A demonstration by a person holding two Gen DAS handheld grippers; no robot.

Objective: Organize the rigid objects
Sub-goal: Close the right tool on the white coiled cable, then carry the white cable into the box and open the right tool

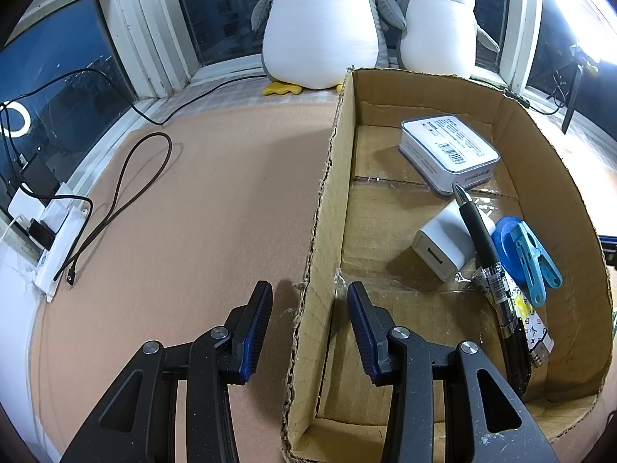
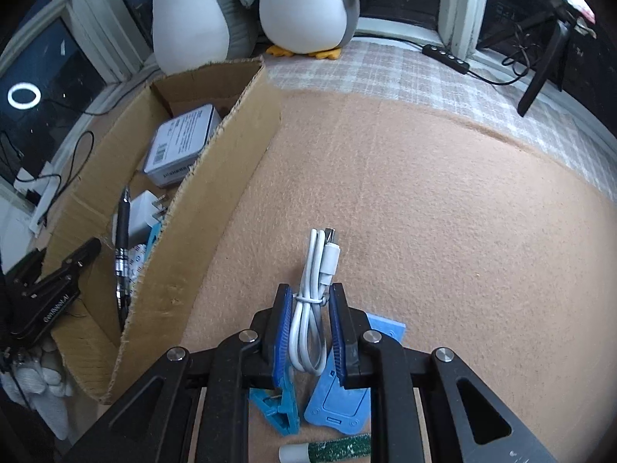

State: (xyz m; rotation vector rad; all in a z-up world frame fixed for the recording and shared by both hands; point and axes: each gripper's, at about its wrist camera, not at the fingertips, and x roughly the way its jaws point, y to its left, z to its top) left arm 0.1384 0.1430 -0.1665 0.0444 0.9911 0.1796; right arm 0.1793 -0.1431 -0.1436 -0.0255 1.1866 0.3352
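Note:
A cardboard box (image 1: pixel 327 193) sits on the tan cloth. It holds a grey tin (image 1: pixel 449 152), a white charger (image 1: pixel 445 245), a black pen (image 1: pixel 488 266), a blue clip (image 1: pixel 534 262) and a blue disc (image 1: pixel 505 231). My left gripper (image 1: pixel 308 301) is open, its jaws astride the box's left wall, empty. My right gripper (image 2: pixel 308 297) is shut on a bundled white cable (image 2: pixel 314 293), right of the box (image 2: pixel 216 208). Beneath it lie a blue clip (image 2: pixel 283 405), a blue case (image 2: pixel 339 401) and a green-white tube (image 2: pixel 327 451).
Two plush penguins (image 1: pixel 320 27) stand at the window behind the box. A brown cord (image 1: pixel 127 189) and a white power strip (image 1: pixel 54 239) lie at the left. A black switch cable (image 2: pixel 447 56) lies at the back right.

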